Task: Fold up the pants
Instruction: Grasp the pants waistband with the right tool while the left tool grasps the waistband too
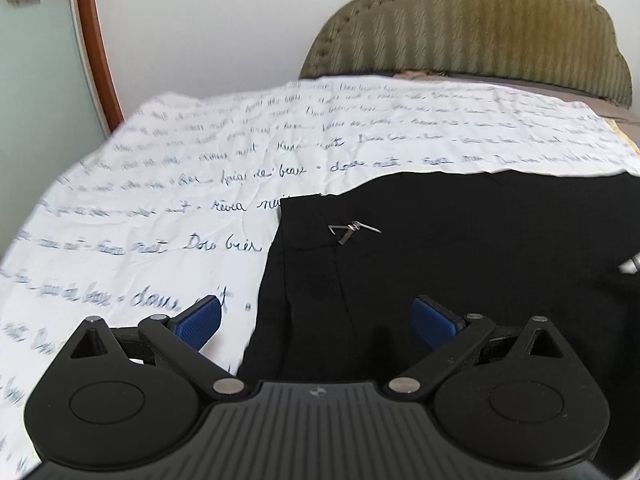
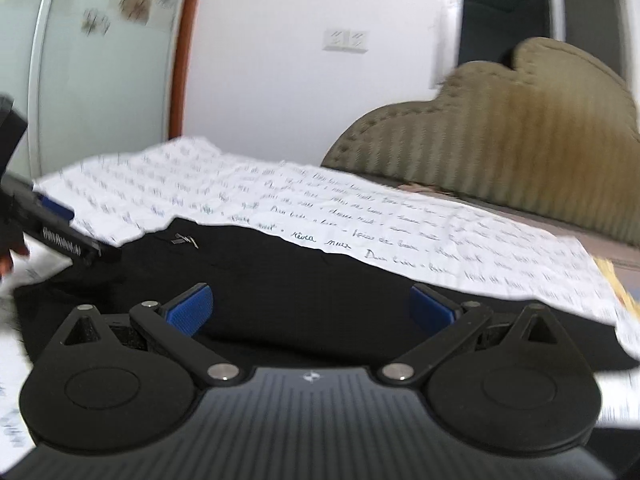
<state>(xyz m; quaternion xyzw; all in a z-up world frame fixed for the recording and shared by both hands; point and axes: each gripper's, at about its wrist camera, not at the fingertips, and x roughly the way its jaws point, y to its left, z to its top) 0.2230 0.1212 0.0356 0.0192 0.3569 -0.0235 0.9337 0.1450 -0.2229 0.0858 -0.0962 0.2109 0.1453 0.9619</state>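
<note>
One pair of black pants (image 1: 460,264) lies on one white script-printed sheet (image 1: 180,184). One metal clasp (image 1: 352,230) shows on the pants. One padded olive headboard (image 1: 472,28) stands behind.

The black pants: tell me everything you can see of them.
The black pants are plain dark woven-looking cloth, lying flat on a white sheet printed with handwriting. A small silver metal clasp sits near the top edge, beside a vertical seam and crease. Their upper edge runs straight across the sheet. Both grippers, left and right, hover open above them; neither grips the cloth.
</note>
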